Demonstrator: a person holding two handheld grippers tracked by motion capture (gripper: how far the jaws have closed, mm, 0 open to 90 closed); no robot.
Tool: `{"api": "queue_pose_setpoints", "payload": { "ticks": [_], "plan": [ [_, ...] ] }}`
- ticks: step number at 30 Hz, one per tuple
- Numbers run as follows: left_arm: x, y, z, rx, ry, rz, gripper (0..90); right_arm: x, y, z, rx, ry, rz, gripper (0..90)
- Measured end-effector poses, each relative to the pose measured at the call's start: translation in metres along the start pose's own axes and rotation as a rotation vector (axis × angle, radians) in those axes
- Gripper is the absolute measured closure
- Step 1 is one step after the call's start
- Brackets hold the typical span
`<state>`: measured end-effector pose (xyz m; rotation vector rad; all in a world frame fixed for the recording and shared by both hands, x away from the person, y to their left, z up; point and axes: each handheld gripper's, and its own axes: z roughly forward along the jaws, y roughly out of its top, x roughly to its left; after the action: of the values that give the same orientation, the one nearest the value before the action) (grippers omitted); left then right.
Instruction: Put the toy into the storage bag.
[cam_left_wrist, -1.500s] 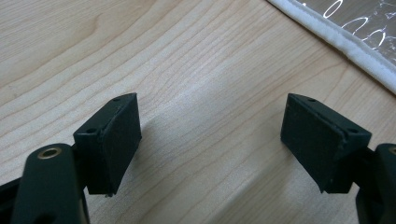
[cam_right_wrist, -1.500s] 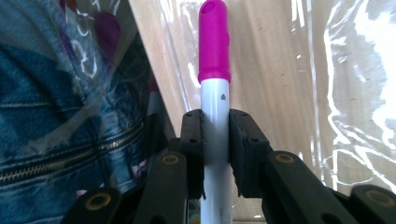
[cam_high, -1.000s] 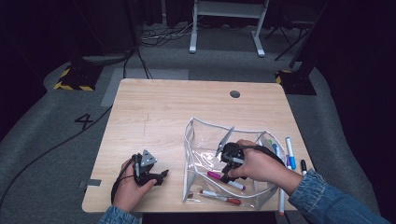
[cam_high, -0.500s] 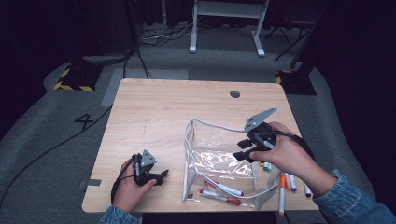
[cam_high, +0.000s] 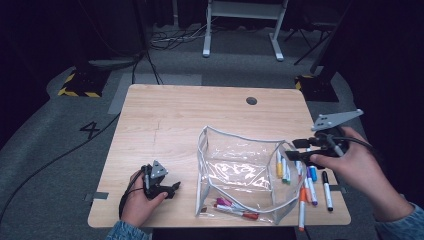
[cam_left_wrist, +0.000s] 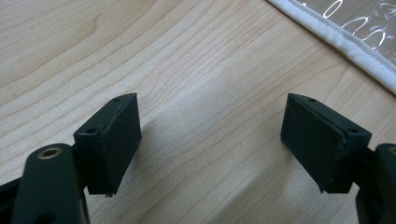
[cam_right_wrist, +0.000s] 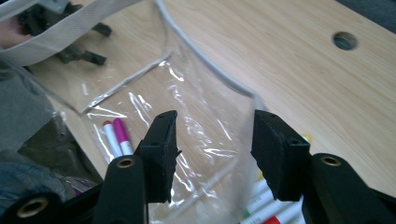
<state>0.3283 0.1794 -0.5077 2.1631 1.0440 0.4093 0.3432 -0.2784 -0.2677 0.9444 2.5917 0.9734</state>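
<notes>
A clear plastic pouch (cam_high: 240, 170) with white trim stands open on the wooden table (cam_high: 175, 125). A few markers (cam_high: 232, 207) lie inside it at its near end. Several more markers (cam_high: 307, 185) lie loose just right of it. My right gripper (cam_high: 298, 150) hovers above those loose markers, at the pouch's right edge. Its jaws have just been opening and nothing is between them. The right gripper view looks past the right gripper (cam_right_wrist: 215, 144) at the pouch (cam_right_wrist: 196, 107) and a pink marker (cam_right_wrist: 122, 135) inside it. My left gripper (cam_high: 175, 187) rests on the table left of the pouch, open and empty (cam_left_wrist: 210, 140).
A round cable hole (cam_high: 251, 100) sits near the table's far edge. The pouch's white trim (cam_left_wrist: 345, 46) lies close to the left gripper. Beyond the table are grey floor, cables, a metal stand (cam_high: 240, 30) and yellow-black tape (cam_high: 77, 92).
The right gripper has come up out of the pouch and moved right, over the loose markers, and its jaws have widened. The left hand has stayed where it was.
</notes>
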Motion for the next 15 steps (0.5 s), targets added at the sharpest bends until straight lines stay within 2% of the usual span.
{"api": "queue_pose_setpoints", "payload": {
  "ticks": [7,10,11,12,15],
  "plan": [
    [0.000,0.000,0.000,0.000,-0.003,-0.002,20.6,-0.034,-0.038,-0.023,-0.012,-0.107,0.116,51.7],
    [0.000,0.000,0.000,-0.001,-0.003,-0.004,20.6,-0.047,-0.056,-0.024,0.011,-0.149,0.161,51.9],
    [0.000,0.000,0.000,-0.001,-0.003,-0.004,20.6,-0.047,-0.056,-0.024,0.011,-0.149,0.161,51.9],
    [0.000,0.000,0.000,0.000,-0.002,-0.002,20.5,-0.056,-0.069,-0.022,0.029,-0.173,0.191,52.2],
    [-0.001,0.000,0.000,-0.001,-0.005,-0.009,20.6,-0.068,-0.090,-0.015,0.063,-0.201,0.243,52.5]
  ]
}}
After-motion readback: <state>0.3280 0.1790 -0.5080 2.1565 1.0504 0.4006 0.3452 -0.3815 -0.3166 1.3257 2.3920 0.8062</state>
